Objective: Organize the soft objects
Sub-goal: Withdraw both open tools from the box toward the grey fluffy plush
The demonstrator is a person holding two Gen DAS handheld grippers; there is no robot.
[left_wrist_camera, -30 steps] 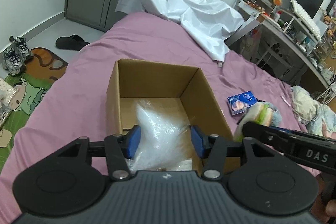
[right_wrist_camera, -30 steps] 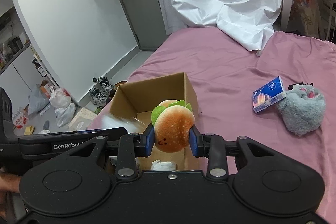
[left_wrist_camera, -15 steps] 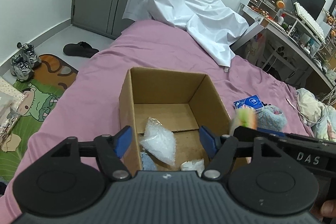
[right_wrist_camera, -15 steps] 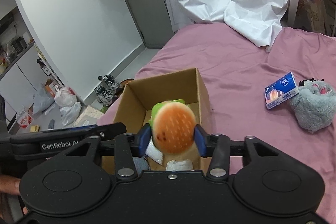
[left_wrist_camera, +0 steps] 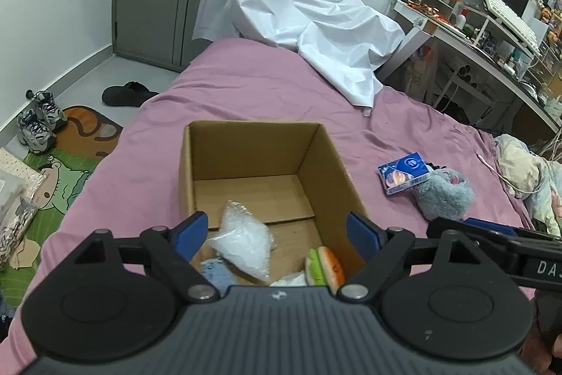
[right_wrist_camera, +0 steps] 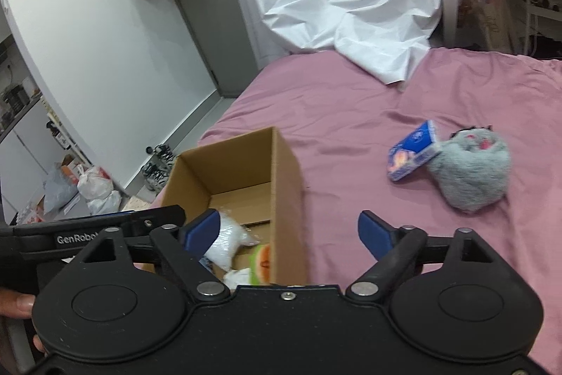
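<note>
Soft objects are seen gathered in an open cardboard box (left_wrist_camera: 337, 171) that rests on the bed (left_wrist_camera: 246, 86), which is covered by a pink sheet. Inside the box, at its near end, a clear plastic bag (left_wrist_camera: 242, 241) is lying beside a burger plush (left_wrist_camera: 325, 266), which is tipped on its side against the right wall; a pale blue item (left_wrist_camera: 214, 273) and something white (left_wrist_camera: 291, 279) are partly hidden under the gripper body. In the right wrist view the same bag (right_wrist_camera: 224, 243) and burger plush (right_wrist_camera: 261, 264) are seen through the box opening (right_wrist_camera: 288, 185).

The left gripper (left_wrist_camera: 277, 232) is held above the near end of the box with its blue-tipped fingers (left_wrist_camera: 191, 231) spread wide and nothing between them. The right gripper (right_wrist_camera: 289, 232) is likewise spread apart and empty, positioned over the box's right wall and the sheet beside it.

Well apart from the box, on the sheet to its right, a grey plush (right_wrist_camera: 470, 171) is lying with a small blue packet (right_wrist_camera: 412, 157) touching its left side. A crumpled white sheet (left_wrist_camera: 298, 20) is draped at the far end of the bed. Sneakers (left_wrist_camera: 38, 122) and a cartoon rug (left_wrist_camera: 59, 171) are visible on the floor to the left.
</note>
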